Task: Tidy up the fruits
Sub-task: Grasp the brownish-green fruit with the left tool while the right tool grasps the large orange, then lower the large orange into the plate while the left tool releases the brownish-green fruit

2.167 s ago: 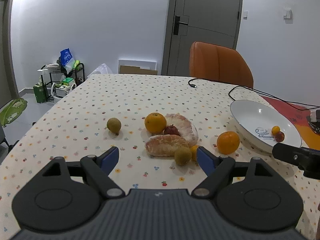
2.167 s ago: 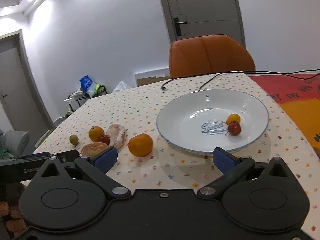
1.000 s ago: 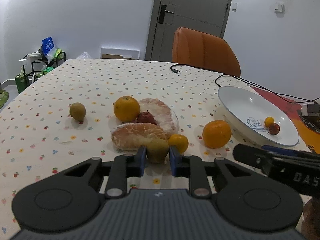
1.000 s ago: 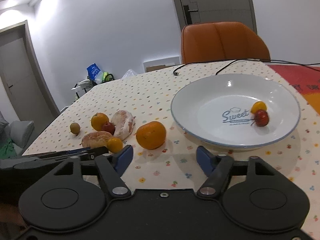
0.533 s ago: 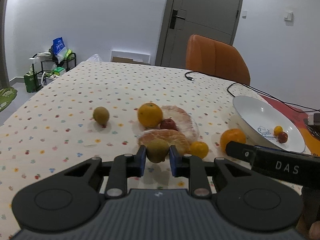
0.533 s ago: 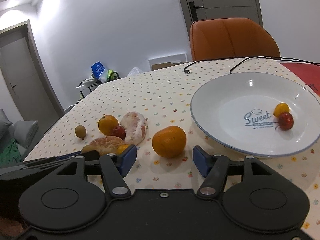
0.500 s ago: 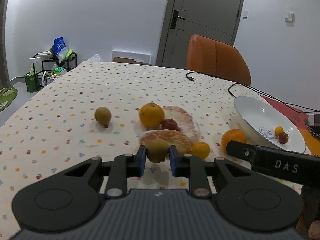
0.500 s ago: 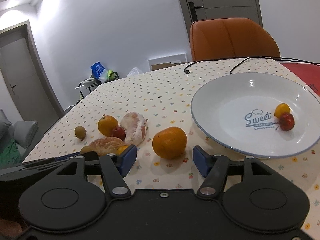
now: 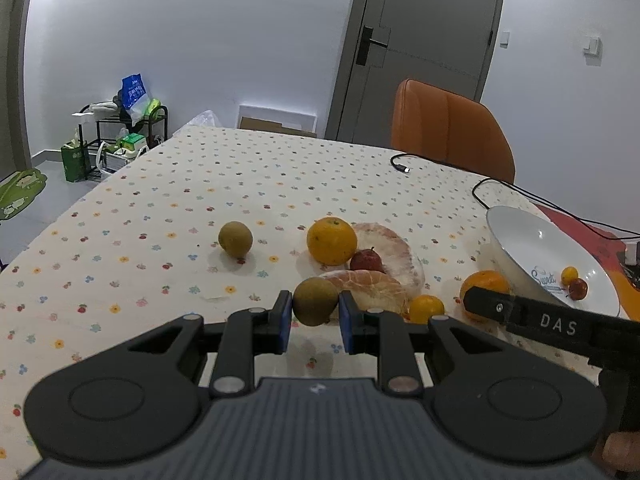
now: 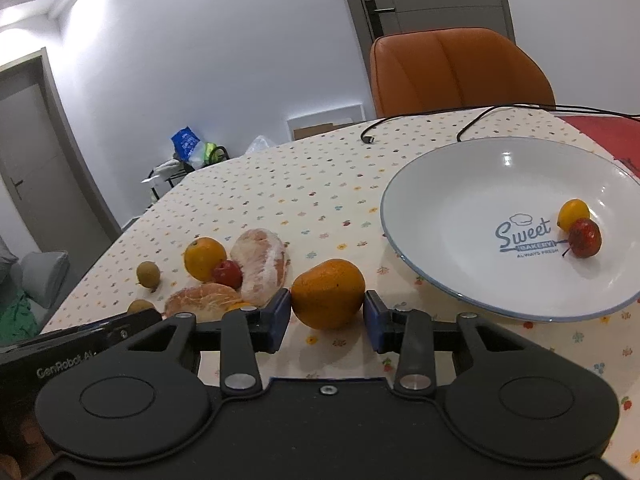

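- On a dining table (image 9: 168, 184) covered with a spotted cloth, fruit lies in a loose cluster left of a white plate (image 10: 460, 184), with an orange chair (image 10: 460, 72) standing at the far edge.
- Printed "Sweet Bakery", the plate holds a small yellow fruit (image 10: 573, 213) touching a small red one (image 10: 585, 237).
- Two peeled pomelo pieces (image 9: 394, 254) sit side by side on the cloth, an orange (image 9: 331, 240) and a red apple (image 9: 366, 260) pressed against them.
- The right gripper (image 10: 325, 315) has its blue pads at either side of a second orange (image 10: 328, 293), near the plate's rim; whether the pads grip it or merely flank it cannot be told.
- The left gripper (image 9: 313, 317) pinches a brown-green kiwi (image 9: 315, 301) between its pads, in front of the pomelo.
- A small tangerine (image 9: 426, 308) rests just beside the nearer pomelo piece.
- Another kiwi (image 9: 235, 239) sits alone, well left of the cluster.
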